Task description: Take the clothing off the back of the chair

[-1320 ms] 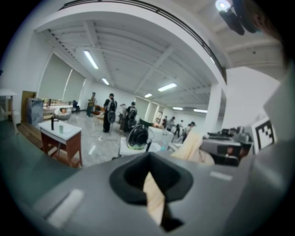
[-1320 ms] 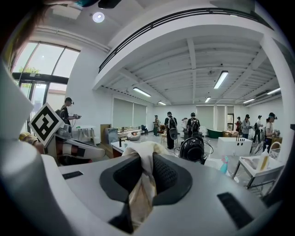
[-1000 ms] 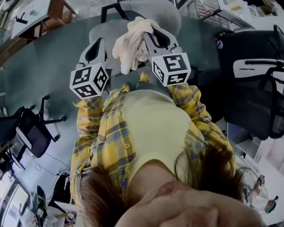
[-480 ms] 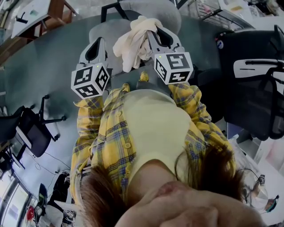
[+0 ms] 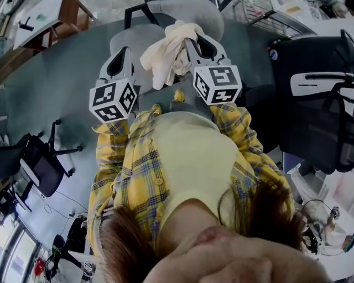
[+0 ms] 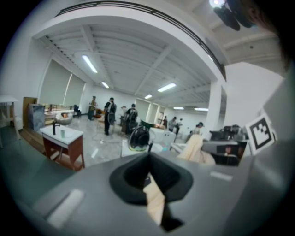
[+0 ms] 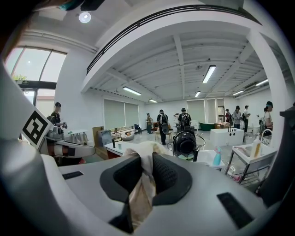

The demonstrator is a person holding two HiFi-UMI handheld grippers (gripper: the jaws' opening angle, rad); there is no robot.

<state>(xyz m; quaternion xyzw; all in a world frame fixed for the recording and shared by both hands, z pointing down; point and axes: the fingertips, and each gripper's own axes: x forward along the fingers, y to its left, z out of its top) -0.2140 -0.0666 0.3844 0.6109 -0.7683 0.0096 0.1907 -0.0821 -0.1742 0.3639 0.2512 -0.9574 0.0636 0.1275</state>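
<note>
A cream garment [image 5: 165, 55] hangs bunched from my right gripper [image 5: 191, 34], which is shut on it above the grey chair [image 5: 185, 14]. In the right gripper view the cloth [image 7: 140, 193] is pinched between the dark pads [image 7: 166, 175] and spills over the tips of the right gripper [image 7: 145, 159]. My left gripper [image 5: 123, 52] is held level beside it to the left, clear of the cloth, with its jaws together. In the left gripper view the left gripper [image 6: 148, 159] meets at the tips; a pale sliver shows in the gap behind them, and the garment [image 6: 197, 150] hangs to the right.
A black office chair [image 5: 315, 99] stands close on the right and a small black chair [image 5: 38, 163] at the left. A wooden-legged table [image 6: 62, 138] and a black fan [image 7: 184, 144] stand ahead. Several people stand far across the room.
The right gripper with the garment has edged very slightly up the picture. The left gripper has stayed where it was.
</note>
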